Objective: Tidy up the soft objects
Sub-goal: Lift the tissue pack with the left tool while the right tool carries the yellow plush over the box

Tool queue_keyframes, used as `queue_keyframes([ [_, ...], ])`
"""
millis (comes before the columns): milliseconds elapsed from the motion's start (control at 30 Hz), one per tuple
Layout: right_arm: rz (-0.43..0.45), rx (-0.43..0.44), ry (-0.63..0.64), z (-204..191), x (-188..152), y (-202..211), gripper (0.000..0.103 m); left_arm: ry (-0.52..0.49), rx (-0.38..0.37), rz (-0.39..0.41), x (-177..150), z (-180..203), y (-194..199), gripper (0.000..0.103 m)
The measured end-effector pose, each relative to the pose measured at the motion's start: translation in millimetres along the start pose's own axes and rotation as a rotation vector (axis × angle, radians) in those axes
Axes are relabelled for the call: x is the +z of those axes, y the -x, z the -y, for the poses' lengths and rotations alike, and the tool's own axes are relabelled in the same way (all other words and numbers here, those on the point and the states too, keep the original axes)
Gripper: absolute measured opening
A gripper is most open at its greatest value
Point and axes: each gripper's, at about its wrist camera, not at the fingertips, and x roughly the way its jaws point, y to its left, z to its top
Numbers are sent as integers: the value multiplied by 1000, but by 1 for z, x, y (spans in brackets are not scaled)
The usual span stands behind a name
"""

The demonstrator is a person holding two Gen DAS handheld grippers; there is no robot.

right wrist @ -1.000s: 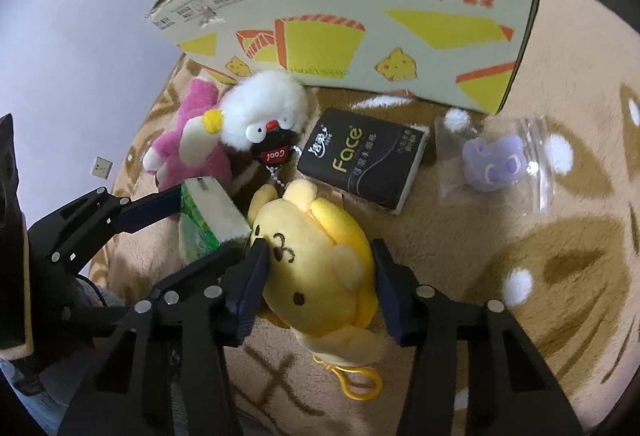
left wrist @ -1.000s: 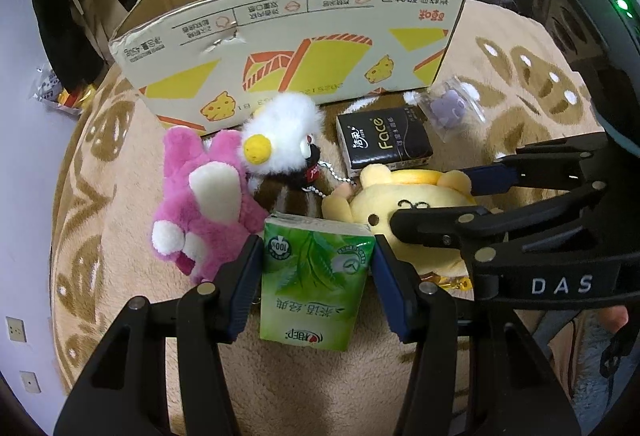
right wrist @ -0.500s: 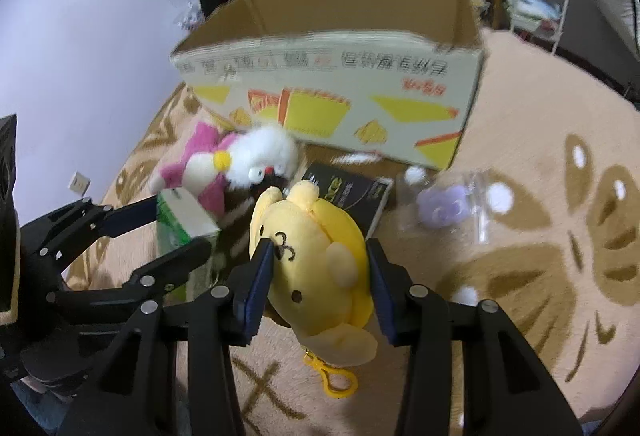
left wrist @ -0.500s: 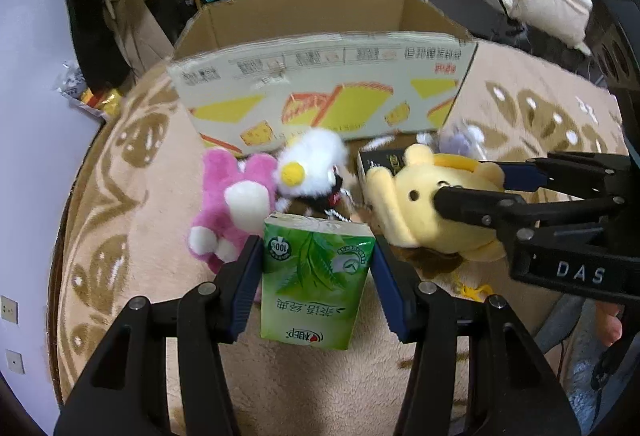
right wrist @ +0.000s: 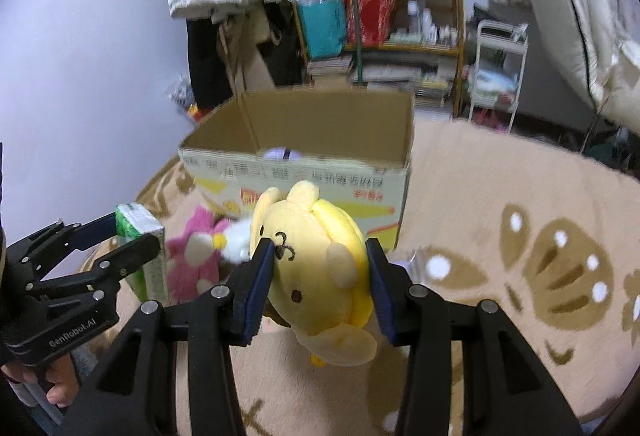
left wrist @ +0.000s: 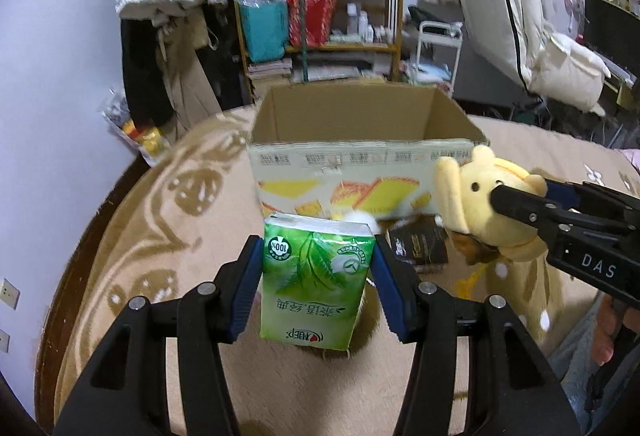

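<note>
My left gripper (left wrist: 318, 260) is shut on a green tissue pack (left wrist: 316, 276) and holds it up above the carpet. My right gripper (right wrist: 320, 256) is shut on a yellow plush dog (right wrist: 316, 264), also lifted; it shows in the left wrist view (left wrist: 484, 208) at the right. An open cardboard box (left wrist: 360, 152) stands ahead of both, and it also shows in the right wrist view (right wrist: 304, 160). A pink plush (right wrist: 192, 264), a white fluffy toy (right wrist: 238, 244) and a black tissue pack (left wrist: 420, 248) lie on the carpet in front of the box.
The beige patterned carpet (left wrist: 168, 220) covers a round surface with a dark edge at the left. Something pale purple (right wrist: 282, 155) lies inside the box. A cluttered wooden shelf (left wrist: 316, 8), hanging coats and a white trolley (right wrist: 496, 72) stand behind the box.
Both grippers have risen and tilted up with their loads; the yellow plush left the carpet. The box opening and the room behind have come into view.
</note>
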Motion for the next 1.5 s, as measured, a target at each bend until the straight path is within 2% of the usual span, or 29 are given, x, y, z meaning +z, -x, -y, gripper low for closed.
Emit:
queue_keyframes([
  [200, 127, -63, 56, -5, 11, 18, 48, 15, 19, 82, 10, -5, 16, 52],
  [300, 172, -69, 70, -7, 17, 22, 48, 27, 13, 118, 17, -8, 25, 52],
  [700, 285, -83, 75, -8, 50, 29, 48, 22, 18, 230, 58, -13, 38, 52],
  [933, 323, -90, 93, -7, 74, 21, 48, -9, 64, 287, 96, -17, 27, 53],
  [1100, 345, -90, 99, -6, 89, 14, 48, 9, 65, 306, 120, -23, 13, 53],
  [1333, 328, -69, 85, -3, 99, -7, 48, 0, 72, 306, 137, -22, -8, 53],
  [1500, 320, -57, 93, -3, 104, -16, 48, -2, 76, 293, 137, -22, -25, 53],
])
